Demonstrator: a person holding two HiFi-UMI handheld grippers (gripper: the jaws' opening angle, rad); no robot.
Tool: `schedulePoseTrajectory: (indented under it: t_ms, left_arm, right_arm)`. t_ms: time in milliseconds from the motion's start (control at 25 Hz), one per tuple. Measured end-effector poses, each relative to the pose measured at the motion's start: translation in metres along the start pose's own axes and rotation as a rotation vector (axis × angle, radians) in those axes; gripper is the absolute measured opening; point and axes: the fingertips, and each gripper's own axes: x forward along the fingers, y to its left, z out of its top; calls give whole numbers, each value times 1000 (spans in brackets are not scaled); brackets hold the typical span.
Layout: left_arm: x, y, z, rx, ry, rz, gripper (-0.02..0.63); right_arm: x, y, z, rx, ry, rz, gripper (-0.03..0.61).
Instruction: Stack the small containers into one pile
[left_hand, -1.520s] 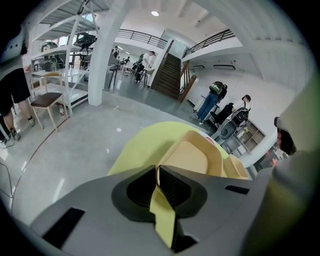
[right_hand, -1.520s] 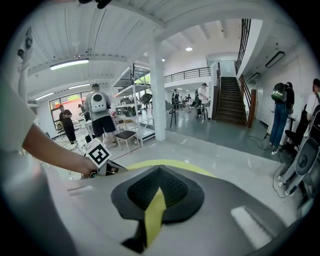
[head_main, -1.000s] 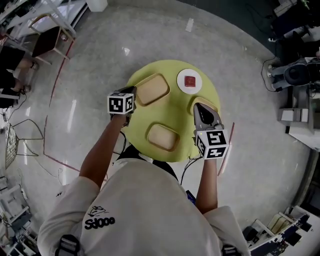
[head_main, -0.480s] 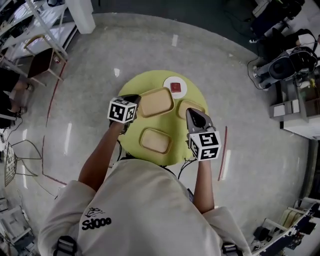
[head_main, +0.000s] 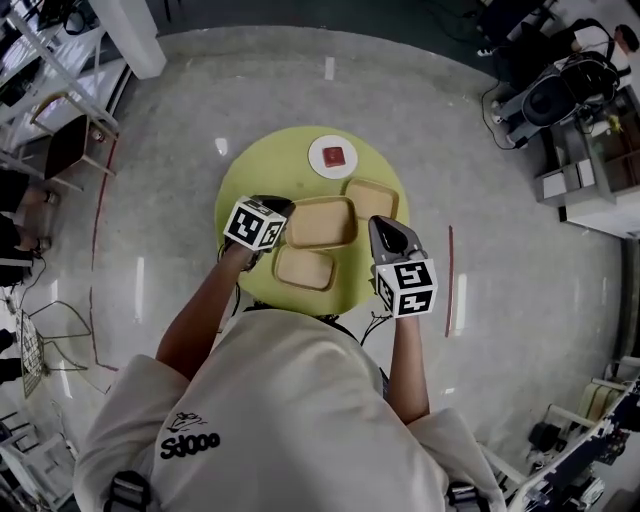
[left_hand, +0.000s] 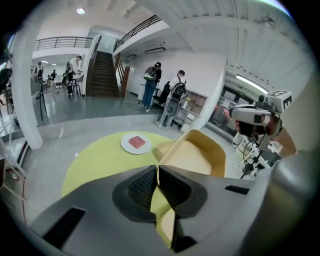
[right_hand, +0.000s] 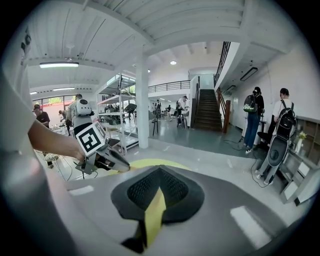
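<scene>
While three tan containers are in view, none is nested in another, so the pile is judged not yet begun.

The left gripper (left_hand: 156, 172) has its jaws narrow, pinching the near rim of the held container (left_hand: 196, 156). This container is tilted and appears to be lifted clear of the round yellow-green table (head_main: 240, 185). In the head view it lies between the other two.

The second container (head_main: 304, 268) rests on the table at the near edge, just beside the held one. Whether their edges overlap cannot be told. The third container (head_main: 371, 198) rests on the table toward the far right, also close to the held one.

The right gripper (right_hand: 158, 177) has its jaws fully together with nothing between them; only table colour shows through the slit. It hangs at the right side of the table and carries nothing.

A white plate (head_main: 333, 157) with a red square item on it stands at the far side, apart from the containers, and has no part in the task.

Assessment: the first pick is made and no placement is completed. What remains is to set the held container into one of the resting ones, then bring the last into the same pile.
</scene>
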Motion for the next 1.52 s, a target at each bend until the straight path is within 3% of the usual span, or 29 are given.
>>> schedulePoseTrajectory:
  t_ms: [400,600,960,1520]
  left_arm:
    - [13,-40,-48,92,153,-71,25]
    - [13,-43,-71,98,201,-84,25]
    - [13,-39,-106,134,284,-83,25]
    - [30,-42,-120,235,340,-102,26]
  right_arm:
    - [-10,8,-61,57,71,38,9]
    - [-11,17,-91,76,128,51,9]
    - [-8,28,-102,98,154,55,9]
    - [-5,42,-135,174,217,82,9]
